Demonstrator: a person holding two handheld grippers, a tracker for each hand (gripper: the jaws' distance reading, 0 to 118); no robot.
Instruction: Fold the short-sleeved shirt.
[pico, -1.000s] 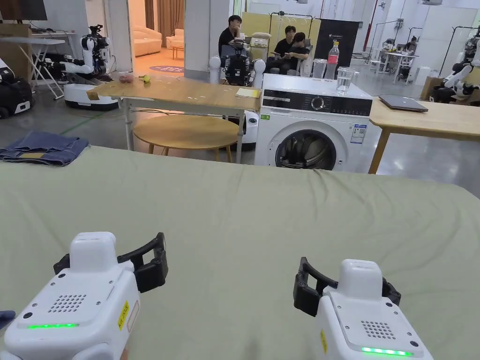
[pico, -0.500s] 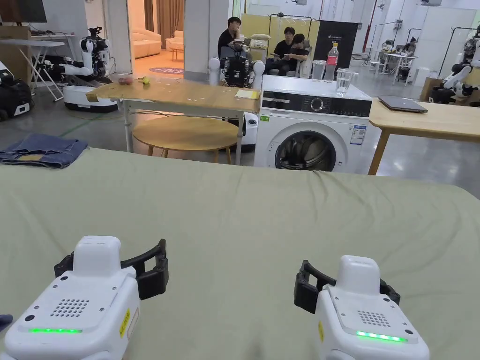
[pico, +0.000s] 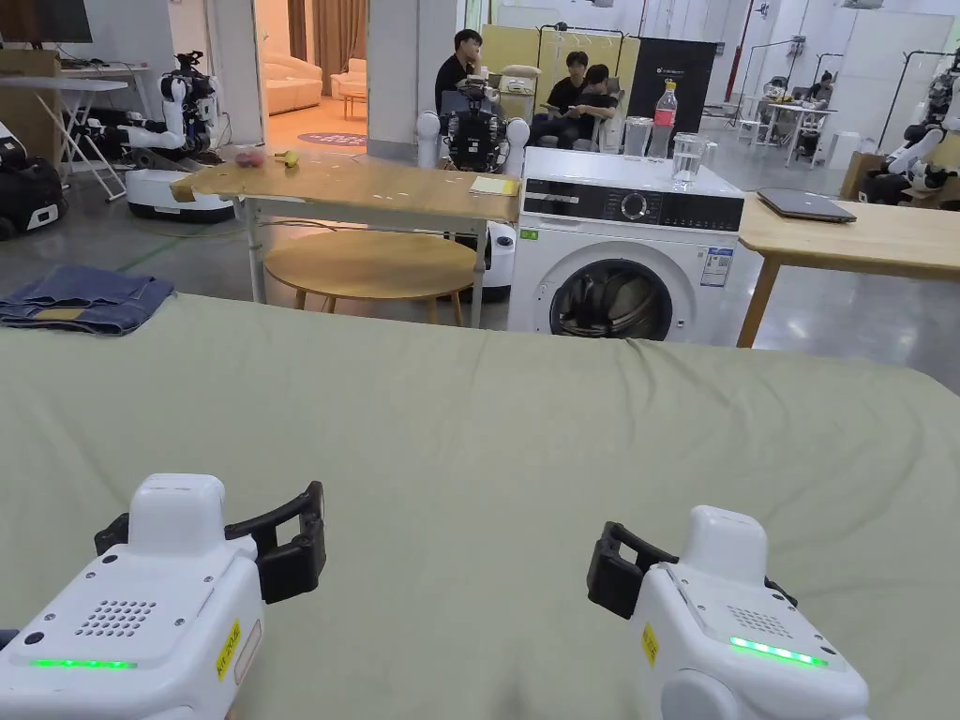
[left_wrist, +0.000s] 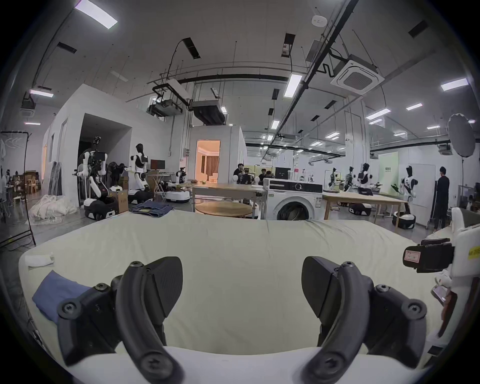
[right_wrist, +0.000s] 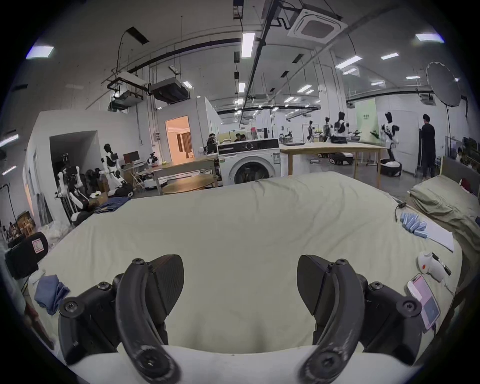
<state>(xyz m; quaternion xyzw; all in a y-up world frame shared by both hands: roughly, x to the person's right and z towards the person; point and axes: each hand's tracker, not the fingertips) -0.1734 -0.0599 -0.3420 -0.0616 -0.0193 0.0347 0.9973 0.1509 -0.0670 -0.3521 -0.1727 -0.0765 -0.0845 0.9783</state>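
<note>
On the green bed (pico: 487, 412), two white claws float side by side, close to the person. The left claw (left_wrist: 241, 285) has its jaws spread wide apart, and nothing is between them. The right claw (right_wrist: 240, 283) is spread wide too, with only bare sheet in the gap. Both point the same way, out across the bed toward the washing machine (pico: 623, 258). The part of the bed in front of them is plain sheet with a few soft wrinkles. The only cloth close by is a small crumpled blue cloth (left_wrist: 55, 293) lying at the left edge of the bed, off to the left of the left claw and a bit behind its jaws. It may be the short-sleeved shirt, but it is too bunched up to tell. The right gripper view shows the blue cloth (right_wrist: 50, 291) far over on its left, past the other claw. So the left claw is the nearer one, and I think it would have to turn left to reach that cloth. Because the cloth is all scrunched, I cannot tell which way its long side runs. Some folded jeans (pico: 84, 298) sit far away at the far left corner. No fold has been made yet.
</note>
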